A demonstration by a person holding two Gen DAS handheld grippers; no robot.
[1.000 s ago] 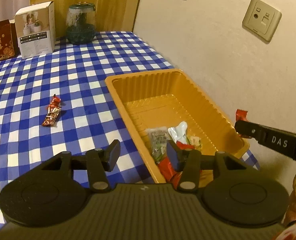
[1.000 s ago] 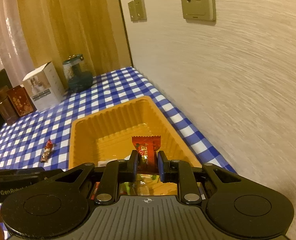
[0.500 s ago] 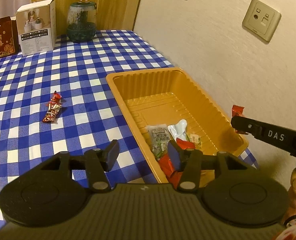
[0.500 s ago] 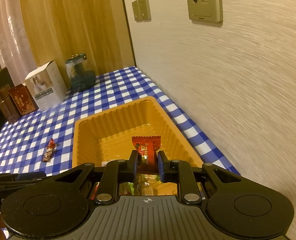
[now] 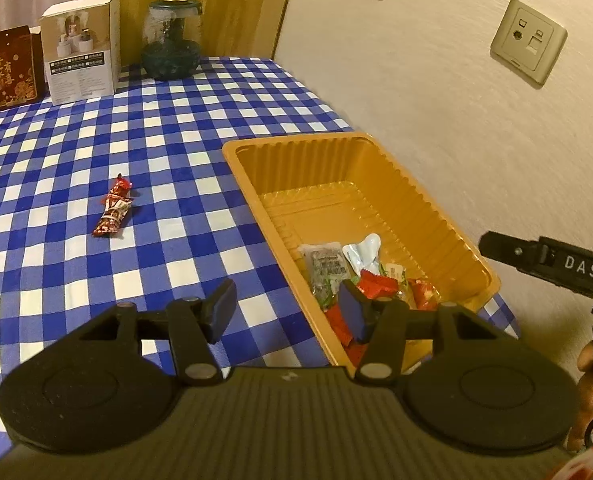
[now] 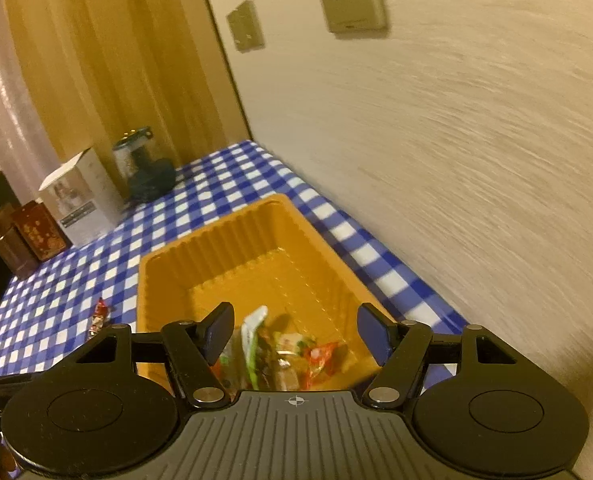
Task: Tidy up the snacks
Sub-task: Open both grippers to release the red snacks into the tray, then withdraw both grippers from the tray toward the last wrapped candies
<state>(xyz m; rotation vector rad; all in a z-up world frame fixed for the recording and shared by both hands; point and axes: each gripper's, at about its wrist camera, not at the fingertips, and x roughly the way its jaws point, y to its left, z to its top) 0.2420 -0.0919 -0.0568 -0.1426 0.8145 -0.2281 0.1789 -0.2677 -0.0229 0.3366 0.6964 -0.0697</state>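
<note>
An orange plastic tray (image 5: 296, 141) stands on the blue-checked cloth beside the wall, with several wrapped snacks (image 5: 360, 276) piled at its near end. My left gripper (image 5: 284, 304) is open and empty, straddling the tray's near left rim. One red wrapped snack (image 5: 114, 210) lies alone on the cloth left of the tray. In the right wrist view my right gripper (image 6: 295, 322) hangs over the tray (image 6: 144, 280), its jaws opening wide with nothing between them. A red packet (image 6: 320, 356) lies among the snacks below. One finger of the right gripper (image 5: 544, 262) shows at the right.
A white carton (image 5: 82, 48), a dark glass jar (image 5: 172, 40) and a red box (image 5: 12, 68) stand at the table's far end. The wall with sockets (image 5: 528, 40) runs close along the tray's right side. A person's hand (image 5: 592, 380) holds the right gripper.
The right gripper's jaws have gone from shut on a red packet to wide apart, and the packet now lies in the tray. The left gripper has stayed about where it was.
</note>
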